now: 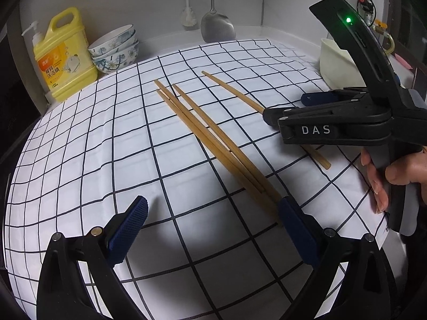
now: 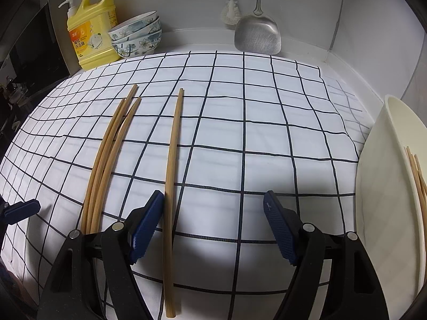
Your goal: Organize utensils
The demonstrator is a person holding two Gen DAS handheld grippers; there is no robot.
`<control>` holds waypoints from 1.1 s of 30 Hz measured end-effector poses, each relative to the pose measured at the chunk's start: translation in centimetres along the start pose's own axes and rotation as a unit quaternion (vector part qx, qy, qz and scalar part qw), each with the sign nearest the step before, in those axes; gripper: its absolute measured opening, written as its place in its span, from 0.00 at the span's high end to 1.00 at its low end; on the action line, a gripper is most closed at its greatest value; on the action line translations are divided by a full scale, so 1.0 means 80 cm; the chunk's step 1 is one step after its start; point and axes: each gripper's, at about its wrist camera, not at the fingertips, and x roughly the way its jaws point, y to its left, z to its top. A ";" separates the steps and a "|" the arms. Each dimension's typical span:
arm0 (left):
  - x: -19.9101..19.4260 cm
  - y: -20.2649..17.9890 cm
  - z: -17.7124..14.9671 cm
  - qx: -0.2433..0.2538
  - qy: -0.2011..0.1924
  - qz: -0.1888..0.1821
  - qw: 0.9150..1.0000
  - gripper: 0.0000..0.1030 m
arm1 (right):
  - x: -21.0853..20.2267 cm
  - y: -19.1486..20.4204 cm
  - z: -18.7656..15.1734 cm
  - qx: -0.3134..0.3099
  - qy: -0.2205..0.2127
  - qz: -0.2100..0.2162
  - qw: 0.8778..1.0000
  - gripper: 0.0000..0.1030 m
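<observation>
Four bamboo chopsticks (image 2: pixel 170 186) flat on the checked cloth — three bunched, one apart

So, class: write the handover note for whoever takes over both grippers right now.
Left gripper: open, empty, low over the checked cloth, one pad beside the bundle's near end.
Right gripper: open, empty, straddling the single chopstick.
Three chopsticks lie bundled to its left.
Done: some chopsticks already in the cream container.
Left: move the four remaining chopsticks there.
</observation>
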 end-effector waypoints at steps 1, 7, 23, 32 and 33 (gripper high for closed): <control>0.000 0.001 0.000 -0.002 0.001 -0.001 1.000 0.06 | 0.000 0.000 0.000 0.000 0.000 0.000 1.000 0.29; 0.002 0.001 0.000 -0.001 0.004 -0.004 1.000 0.05 | 0.000 0.000 0.000 0.000 0.000 0.000 1.000 0.29; 0.010 0.042 0.000 -0.042 0.026 0.028 0.998 0.05 | 0.000 -0.001 0.000 -0.001 0.000 0.000 1.000 0.29; 0.011 0.078 -0.003 -0.074 0.035 0.052 0.995 0.05 | 0.000 0.000 0.000 -0.002 0.000 0.000 1.000 0.29; 0.010 0.081 -0.004 -0.076 0.036 0.053 0.995 0.05 | 0.000 -0.001 0.000 -0.001 0.000 0.001 1.000 0.29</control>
